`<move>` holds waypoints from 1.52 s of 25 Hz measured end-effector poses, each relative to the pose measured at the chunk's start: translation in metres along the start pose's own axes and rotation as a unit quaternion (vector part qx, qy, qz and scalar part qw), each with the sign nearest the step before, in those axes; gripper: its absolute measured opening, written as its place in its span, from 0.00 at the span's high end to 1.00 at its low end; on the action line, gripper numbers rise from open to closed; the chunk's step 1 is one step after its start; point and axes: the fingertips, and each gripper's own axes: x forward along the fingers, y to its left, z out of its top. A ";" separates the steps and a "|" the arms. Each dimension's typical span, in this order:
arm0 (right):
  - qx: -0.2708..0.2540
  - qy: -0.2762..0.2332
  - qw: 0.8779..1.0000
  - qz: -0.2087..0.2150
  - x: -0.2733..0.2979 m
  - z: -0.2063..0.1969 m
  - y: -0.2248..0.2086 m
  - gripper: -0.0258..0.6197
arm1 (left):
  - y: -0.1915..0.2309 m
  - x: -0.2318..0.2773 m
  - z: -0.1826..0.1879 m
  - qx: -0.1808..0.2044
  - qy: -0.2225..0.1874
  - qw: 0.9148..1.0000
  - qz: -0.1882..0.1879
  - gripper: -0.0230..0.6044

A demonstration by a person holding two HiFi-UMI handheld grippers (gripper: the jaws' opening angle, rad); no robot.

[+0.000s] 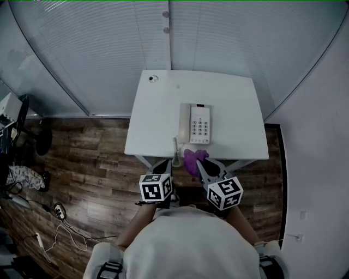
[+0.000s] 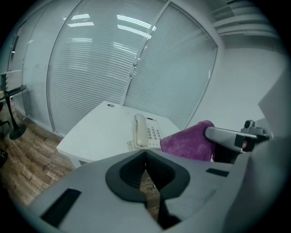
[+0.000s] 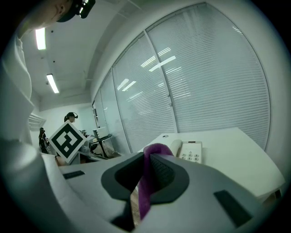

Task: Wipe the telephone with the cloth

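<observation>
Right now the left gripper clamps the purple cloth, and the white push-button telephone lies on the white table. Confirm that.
Not the left: the right gripper clamps the purple cloth, as the right gripper view shows. The left gripper is shut, empty. The telephone is on the table.

There is one desk (image 1: 229,103). One telephone (image 1: 195,123) is in view, with one handset (image 1: 185,121). There is one purple cloth (image 1: 194,160).

There are two hand-held grippers, the left hand-held gripper (image 2: 145,154) and the right hand-held gripper (image 3: 146,157). Each carries one marker cube, which makes two: the left cube (image 1: 156,187) and the right cube (image 1: 224,193).

One small round object (image 1: 152,79) shows at the desk's far left corner. Two round knobs (image 1: 166,14) sit one above the other on the glass wall beyond the desk. One distant person (image 3: 70,117) appears in the right gripper view.
</observation>
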 end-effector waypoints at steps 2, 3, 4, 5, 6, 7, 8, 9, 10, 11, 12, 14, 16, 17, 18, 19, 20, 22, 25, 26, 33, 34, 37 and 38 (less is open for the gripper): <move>0.000 0.000 1.000 0.002 -0.003 -0.001 -0.001 0.89 | -0.002 -0.003 -0.002 -0.004 -0.001 1.000 0.004 0.93; 0.000 0.000 1.000 0.004 -0.005 -0.001 -0.001 0.89 | -0.003 -0.004 -0.003 -0.007 -0.002 1.000 0.005 0.93; 0.000 0.000 1.000 0.006 -0.006 -0.002 -0.001 0.89 | -0.004 -0.005 -0.004 -0.009 -0.004 1.000 0.007 0.93; 0.000 -0.001 1.000 0.007 -0.008 -0.003 -0.002 0.89 | -0.005 -0.007 -0.004 -0.010 -0.006 1.000 0.009 0.93; 0.000 -0.001 1.000 0.009 -0.010 -0.003 -0.002 0.89 | -0.006 -0.008 -0.005 -0.010 -0.007 1.000 0.011 0.93; -0.001 -0.002 1.000 0.010 -0.011 -0.004 -0.001 0.89 | -0.007 -0.010 -0.006 -0.011 -0.010 1.000 0.012 0.93; -0.001 -0.002 1.000 0.011 -0.013 -0.005 -0.001 0.89 | -0.008 -0.011 -0.007 -0.014 -0.011 1.000 0.014 0.93; -0.002 -0.001 1.000 0.013 -0.014 -0.006 -0.001 0.89 | -0.008 -0.013 -0.010 -0.017 -0.013 1.000 0.016 0.93; -0.002 0.000 1.000 0.014 -0.015 -0.006 0.000 0.89 | -0.009 -0.014 -0.012 -0.020 -0.013 1.000 0.018 0.93; -0.003 0.001 1.000 0.015 -0.016 -0.007 0.000 0.89 | -0.009 -0.016 -0.015 -0.023 -0.013 0.999 0.019 0.93; -0.005 0.002 1.000 0.016 -0.017 -0.007 0.000 0.89 | -0.010 -0.016 -0.017 -0.025 -0.013 0.999 0.020 0.93; -0.007 0.003 1.000 0.014 -0.019 -0.007 -0.001 0.89 | -0.012 -0.016 -0.020 -0.030 -0.013 0.999 0.020 0.93; -0.008 0.002 1.000 0.014 -0.021 -0.006 -0.001 0.89 | -0.014 -0.017 -0.022 -0.032 -0.013 0.999 0.020 0.93; -0.010 0.002 1.000 0.015 -0.022 -0.005 0.000 0.89 | -0.014 -0.018 -0.022 -0.032 -0.013 0.999 0.019 0.93; -0.011 0.001 1.000 0.016 -0.023 -0.004 0.000 0.89 | -0.014 -0.018 -0.021 -0.031 -0.014 0.999 0.019 0.93; -0.012 0.000 1.000 0.016 -0.024 -0.004 0.000 0.89 | -0.015 -0.019 -0.020 -0.030 -0.015 0.999 0.020 0.93; -0.012 -0.002 1.000 0.015 -0.025 -0.003 0.000 0.89 | -0.015 -0.020 -0.019 -0.030 -0.016 0.999 0.020 0.93; -0.013 -0.004 1.000 0.014 -0.028 -0.003 0.000 0.89 | -0.014 -0.021 -0.018 -0.031 -0.020 0.999 0.022 0.93; -0.012 -0.006 1.000 0.009 -0.029 -0.002 -0.004 0.89 | -0.012 -0.021 -0.014 -0.032 -0.023 0.999 0.025 0.93; -0.011 -0.006 1.000 0.008 -0.029 -0.003 -0.006 0.89 | -0.011 -0.020 -0.013 -0.032 -0.024 0.999 0.026 0.93; -0.008 -0.002 1.000 0.007 -0.029 -0.006 -0.008 0.89 | -0.010 -0.019 -0.008 -0.032 -0.025 0.999 0.025 0.93; -0.007 -0.002 1.000 0.008 -0.028 -0.006 -0.009 0.89 | -0.011 -0.019 -0.008 -0.032 -0.024 0.999 0.025 0.93; -0.011 -0.001 1.000 0.007 -0.029 -0.004 -0.012 0.89 | -0.015 -0.016 -0.007 -0.031 -0.024 0.999 0.022 0.93; -0.014 -0.001 1.000 0.007 -0.030 -0.002 -0.014 0.89 | -0.016 -0.015 -0.006 -0.030 -0.024 0.999 0.020 0.93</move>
